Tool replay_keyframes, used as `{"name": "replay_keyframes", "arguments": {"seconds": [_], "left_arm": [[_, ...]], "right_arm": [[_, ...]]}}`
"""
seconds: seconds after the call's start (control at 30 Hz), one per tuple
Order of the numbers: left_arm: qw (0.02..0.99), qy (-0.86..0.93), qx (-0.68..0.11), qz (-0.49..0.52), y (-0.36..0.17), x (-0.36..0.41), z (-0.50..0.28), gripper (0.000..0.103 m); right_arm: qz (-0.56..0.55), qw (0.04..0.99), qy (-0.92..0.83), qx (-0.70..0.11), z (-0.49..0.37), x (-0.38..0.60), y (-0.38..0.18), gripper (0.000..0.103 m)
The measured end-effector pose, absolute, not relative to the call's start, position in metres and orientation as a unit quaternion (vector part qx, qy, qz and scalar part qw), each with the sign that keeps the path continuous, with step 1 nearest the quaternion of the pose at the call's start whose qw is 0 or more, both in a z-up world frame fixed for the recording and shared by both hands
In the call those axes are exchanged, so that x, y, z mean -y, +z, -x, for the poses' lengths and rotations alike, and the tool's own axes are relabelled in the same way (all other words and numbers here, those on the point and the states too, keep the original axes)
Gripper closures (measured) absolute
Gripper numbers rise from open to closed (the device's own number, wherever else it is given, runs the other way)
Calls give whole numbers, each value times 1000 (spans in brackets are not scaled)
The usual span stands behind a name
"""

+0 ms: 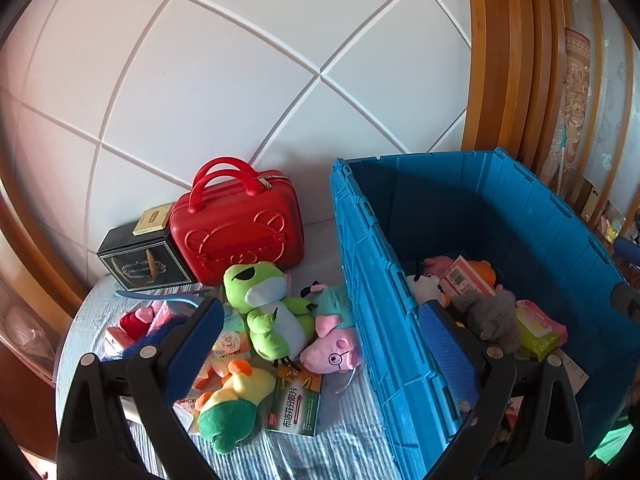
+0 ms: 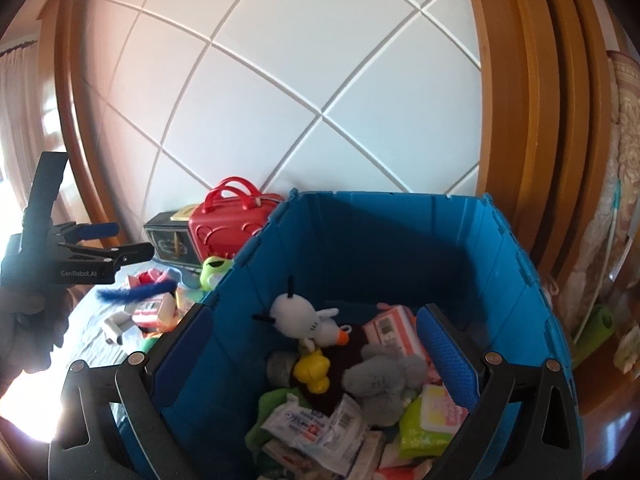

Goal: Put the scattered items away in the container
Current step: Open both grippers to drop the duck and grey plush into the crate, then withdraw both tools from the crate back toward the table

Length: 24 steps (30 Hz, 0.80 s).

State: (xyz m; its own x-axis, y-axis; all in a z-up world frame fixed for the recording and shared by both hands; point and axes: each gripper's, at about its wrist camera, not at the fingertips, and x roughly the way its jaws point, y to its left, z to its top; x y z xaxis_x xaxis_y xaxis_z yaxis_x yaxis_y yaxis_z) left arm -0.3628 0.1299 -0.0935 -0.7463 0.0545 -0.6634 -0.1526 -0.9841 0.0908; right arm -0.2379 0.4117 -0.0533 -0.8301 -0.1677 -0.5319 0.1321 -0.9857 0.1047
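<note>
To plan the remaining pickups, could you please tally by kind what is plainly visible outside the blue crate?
Soft toys: 3 (frog, pig, duck)
Boxes: 3 (black box, tan box, medicine box)
Red case: 1
Total: 7, leaving out what is partly hidden.

- The left gripper (image 1: 320, 344) had its jaws spread wide with nothing between the pads, one finger over the toy pile, the other over the blue crate (image 1: 400, 320).
- A green frog plush (image 1: 268, 312) lay on the striped cloth (image 1: 344, 444), touching a pink pig plush (image 1: 332, 348).
- A yellow-green duck plush (image 1: 232, 404) lay just beside a green medicine box (image 1: 296, 404).
- A red case (image 1: 240, 232) stood against the wall beside a black box (image 1: 140, 260).
- Inside the crate lay a grey plush (image 1: 492, 316) and packets.
</note>
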Motion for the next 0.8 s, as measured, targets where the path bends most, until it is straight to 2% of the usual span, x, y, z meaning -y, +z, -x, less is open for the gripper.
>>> {"name": "replay_keyframes", "arguments": {"seconds": [0.3, 0.8], "left_arm": [[27, 927, -43, 372, -121, -58, 330, 4], [-29, 901, -21, 433, -179, 92, 304, 4]], "right_arm": [[-286, 111, -952, -11, 236, -345, -42, 0], [-310, 163, -936, -41, 245, -197, -53, 0]]}}
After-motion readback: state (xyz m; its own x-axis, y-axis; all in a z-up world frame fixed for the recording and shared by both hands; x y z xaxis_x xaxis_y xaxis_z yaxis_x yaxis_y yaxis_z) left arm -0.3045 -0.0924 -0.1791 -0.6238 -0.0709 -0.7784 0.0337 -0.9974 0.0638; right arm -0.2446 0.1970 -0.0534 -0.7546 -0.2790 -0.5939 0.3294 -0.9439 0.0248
